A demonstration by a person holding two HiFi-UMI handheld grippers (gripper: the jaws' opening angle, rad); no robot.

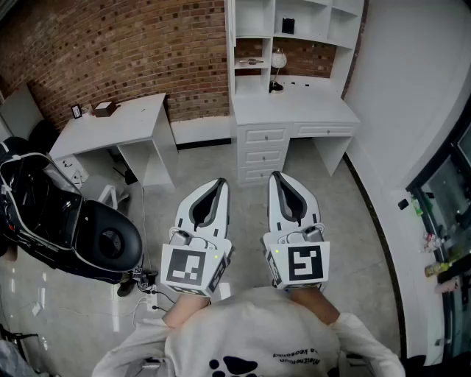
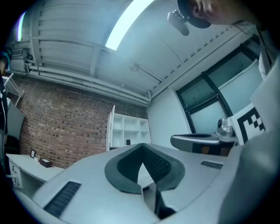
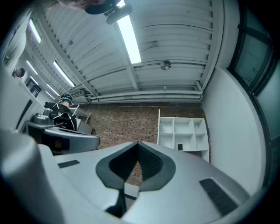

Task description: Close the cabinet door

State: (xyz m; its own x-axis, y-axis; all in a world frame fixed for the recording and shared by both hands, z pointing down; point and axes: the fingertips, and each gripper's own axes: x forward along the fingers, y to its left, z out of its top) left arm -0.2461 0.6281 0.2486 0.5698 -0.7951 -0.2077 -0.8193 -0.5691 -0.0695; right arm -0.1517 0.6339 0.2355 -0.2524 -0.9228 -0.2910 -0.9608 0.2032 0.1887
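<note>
While right gripper hovers, cabinet door well ahead

I log one build for both tools: left gripper and right gripper have white moulded shells lined with dark grey ribbed pads. Each carries a cube with black square markers. The top is pale grey, with a dark paw print and lettering.

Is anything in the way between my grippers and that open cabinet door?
Nothing visible. Only bare floor lies between the left gripper, the right gripper and the desk; the door stands open at the shelves' left edge, above the desk top.
</note>
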